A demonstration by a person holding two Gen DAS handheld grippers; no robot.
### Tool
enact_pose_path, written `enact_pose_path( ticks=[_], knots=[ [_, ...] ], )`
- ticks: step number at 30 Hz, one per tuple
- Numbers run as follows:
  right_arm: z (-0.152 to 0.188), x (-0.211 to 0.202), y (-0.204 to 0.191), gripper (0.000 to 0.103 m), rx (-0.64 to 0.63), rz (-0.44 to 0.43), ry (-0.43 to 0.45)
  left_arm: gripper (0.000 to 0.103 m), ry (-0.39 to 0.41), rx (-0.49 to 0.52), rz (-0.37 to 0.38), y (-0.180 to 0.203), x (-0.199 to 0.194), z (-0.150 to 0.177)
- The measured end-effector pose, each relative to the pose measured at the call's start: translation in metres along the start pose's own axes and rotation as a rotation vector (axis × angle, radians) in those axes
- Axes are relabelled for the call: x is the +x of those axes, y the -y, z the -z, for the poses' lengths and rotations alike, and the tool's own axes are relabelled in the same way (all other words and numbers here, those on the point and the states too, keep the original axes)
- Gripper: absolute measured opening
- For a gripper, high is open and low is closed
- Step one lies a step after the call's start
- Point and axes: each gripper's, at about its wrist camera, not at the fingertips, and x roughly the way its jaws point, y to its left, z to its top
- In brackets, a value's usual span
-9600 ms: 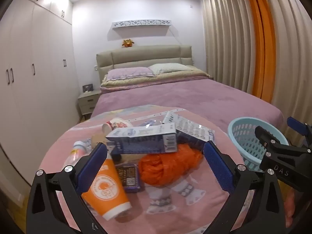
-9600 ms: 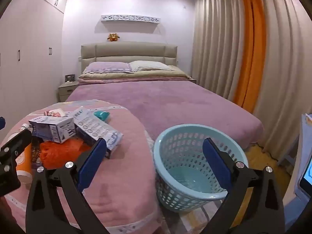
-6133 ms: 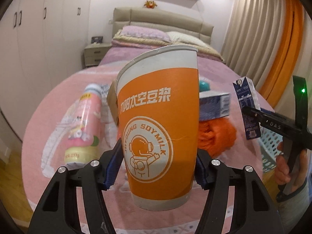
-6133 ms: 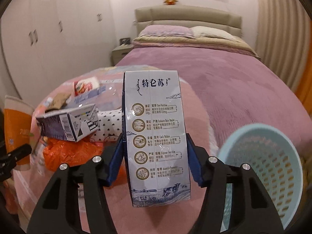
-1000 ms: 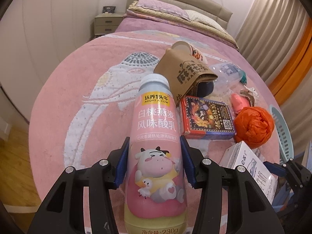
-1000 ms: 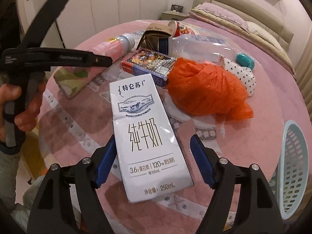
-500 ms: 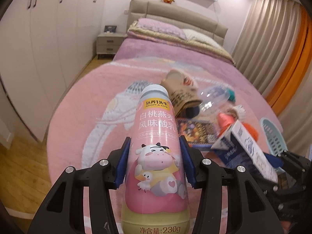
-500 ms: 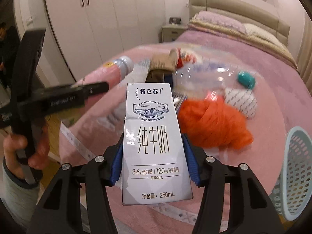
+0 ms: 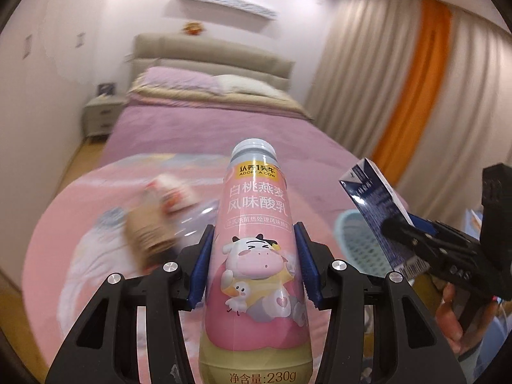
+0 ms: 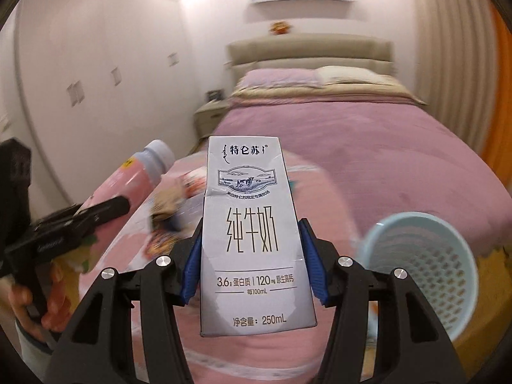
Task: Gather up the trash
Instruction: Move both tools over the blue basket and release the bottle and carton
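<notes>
My left gripper point(image 9: 254, 265) is shut on a pink yogurt drink bottle point(image 9: 256, 256) with a cow picture and holds it upright above the round pink table point(image 9: 80, 224). My right gripper point(image 10: 252, 262) is shut on a white milk carton point(image 10: 249, 236) and holds it upright in the air. The carton also shows at the right of the left wrist view point(image 9: 380, 214). The bottle shows at the left of the right wrist view point(image 10: 128, 185). A light blue mesh basket point(image 10: 425, 268) stands low at the right, also in the left wrist view point(image 9: 358, 240).
A brown paper cup sleeve point(image 9: 147, 230), a red-and-white cup point(image 9: 169, 188) and a clear plastic bottle point(image 9: 195, 220) lie blurred on the table. A bed with a purple cover point(image 10: 352, 134) is behind. White wardrobes point(image 10: 80, 73) stand at the left, curtains point(image 9: 432, 96) at the right.
Both grippers have lifted and swung right with the bottle and the carton held. The views now point toward the bed, and the basket sits closer to the right gripper.
</notes>
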Motion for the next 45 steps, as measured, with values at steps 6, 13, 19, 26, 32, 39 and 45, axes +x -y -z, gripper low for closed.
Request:
enact_pose_path(
  ticks=[6, 13, 19, 26, 32, 39, 45],
  knots=[
    [-0.003, -0.019, 0.079, 0.052, 0.147, 0.169, 0.034, 0.047, -0.052, 0.108, 0.123, 0.076, 0.061, -0.023],
    [0.015, -0.011, 0.162, 0.052, 0.3, 0.358, -0.017, 0.047, -0.163, 0.161, 0.236, 0.144, 0.138, -0.017],
    [0.042, 0.004, 0.214, 0.052, 0.412, 0.436, -0.102, 0.047, -0.268, 0.182, 0.269, 0.179, 0.194, 0.011],
    [0.063, 0.032, 0.242, 0.056, 0.459, 0.434, -0.174, 0.067, -0.301, 0.157, 0.27, 0.186, 0.218, 0.018],
    [0.073, 0.039, 0.247, 0.062, 0.48, 0.365, -0.172, 0.067, -0.238, 0.171, 0.255, 0.176, 0.194, 0.012],
    [0.056, 0.029, 0.208, 0.062, 0.37, 0.301, -0.113, 0.067, -0.166, 0.161, 0.219, 0.153, 0.157, 0.001],
    [0.03, 0.019, 0.148, 0.062, 0.238, 0.235, -0.051, 0.068, -0.074, 0.12, 0.163, 0.112, 0.109, -0.017]
  ],
)
